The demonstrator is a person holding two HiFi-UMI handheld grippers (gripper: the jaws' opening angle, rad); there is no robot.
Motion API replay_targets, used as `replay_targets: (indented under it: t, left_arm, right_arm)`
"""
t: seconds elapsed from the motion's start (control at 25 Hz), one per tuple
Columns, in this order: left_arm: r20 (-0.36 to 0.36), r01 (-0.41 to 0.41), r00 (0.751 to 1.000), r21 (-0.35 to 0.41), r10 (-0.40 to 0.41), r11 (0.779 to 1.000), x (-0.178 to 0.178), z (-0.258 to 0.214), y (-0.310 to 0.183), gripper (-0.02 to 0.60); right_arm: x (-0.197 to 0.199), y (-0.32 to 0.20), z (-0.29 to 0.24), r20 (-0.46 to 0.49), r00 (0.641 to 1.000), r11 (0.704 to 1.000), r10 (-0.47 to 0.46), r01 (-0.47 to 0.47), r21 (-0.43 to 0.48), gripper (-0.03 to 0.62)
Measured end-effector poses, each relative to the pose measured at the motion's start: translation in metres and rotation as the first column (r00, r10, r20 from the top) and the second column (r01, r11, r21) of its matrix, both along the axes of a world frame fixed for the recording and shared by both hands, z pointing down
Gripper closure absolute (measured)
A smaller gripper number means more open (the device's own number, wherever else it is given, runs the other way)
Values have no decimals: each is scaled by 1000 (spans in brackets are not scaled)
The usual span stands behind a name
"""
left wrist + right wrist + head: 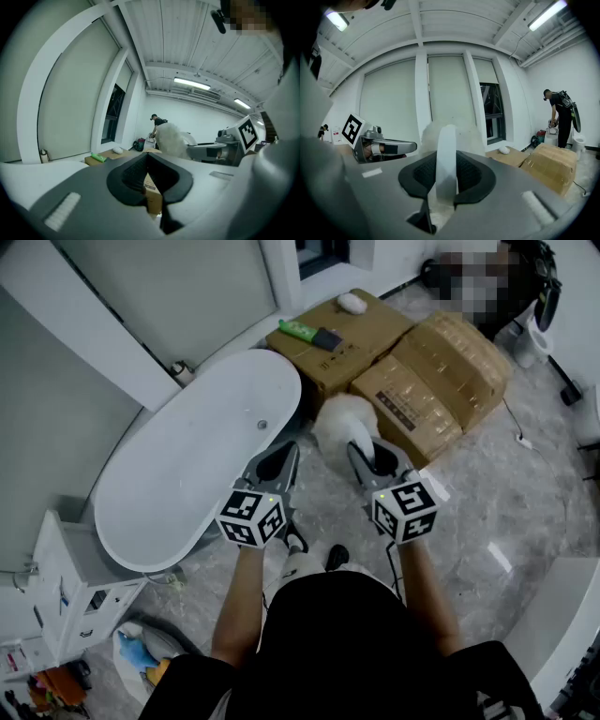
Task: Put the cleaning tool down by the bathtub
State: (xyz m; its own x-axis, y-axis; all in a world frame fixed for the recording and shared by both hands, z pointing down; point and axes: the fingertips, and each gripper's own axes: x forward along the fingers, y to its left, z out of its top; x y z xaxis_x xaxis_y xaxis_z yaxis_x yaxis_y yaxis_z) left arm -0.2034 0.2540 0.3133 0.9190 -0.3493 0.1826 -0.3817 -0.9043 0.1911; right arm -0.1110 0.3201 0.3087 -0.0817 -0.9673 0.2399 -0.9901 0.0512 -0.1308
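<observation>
Item 1, right claw [370, 454] [445, 173]: closed on the flat white handle of the cleaning tool [342, 423] [446, 154]; handle upright between the two black pads, fluffy white head beyond the tips. Carries a marker cube [405, 510] at the rear.

Item 2, cleaning tool: held off the marbled floor [506, 512], not set down. In the head view, sits between the rounded far end of the bathtub [141, 512] and the nearer cardboard box [441, 381], head just beside that box.

Item 3, left claw [277, 463] [150, 180]: pads apart, nothing between them; only a cardboard box seen through the gap. Hangs just beside the bathtub rim in the head view, level with the right claw.

Item 4, bathtub: white, oval, freestanding, along the curved window wall.

Item 5, second cardboard box [337, 334]: beside the tub's far end. Bears a green bottle [298, 331], a small black object [328, 338] and a rounded white object [351, 303].

Item 6, white cabinet [66, 587]: at the near end of the tub.

Item 7, person [560, 117]: standing, bent forward, well apart beyond the boxes.
</observation>
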Motion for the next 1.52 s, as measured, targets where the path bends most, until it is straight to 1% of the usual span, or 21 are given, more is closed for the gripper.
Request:
replay_targets:
  t: [0.16,0.36,0.56,0.64,0.96,1.2,1.52]
  left_arm:
    - [-14,9,1000,16,-9,1000,3,-5,1,583]
    - [-16,9,1000,6,-9,1000,5,0,9,583]
    - [-20,17,1000,-13,-17,1000,3,4,13,583]
    - [-14,13,1000,-19,-14,1000,2,8,16,583]
    - [5,15,1000,-15,-15,1000,0,13,11,583]
    - [1,10,1000,-45,-10,999,9,22,-16,583]
    - [1,-23,1000,-52,24,998,44,23,-73,583]
  right_arm:
    - [6,3,-3,-7,1000,1000,8,-8,2,502]
    - [5,10,3,-15,1000,1000,-7,7,-4,502]
    - [-1,14,0,9,999,998,-42,41,52,500]
    - [-3,16,2,3,998,997,-56,55,51,500]
    - [-1,5,11,46,996,997,-72,70,29,500]
    - [11,-17,20,58,997,998,-55,55,-1,500]
    - [41,-73,24,62,998,999,-27,28,-27,500]
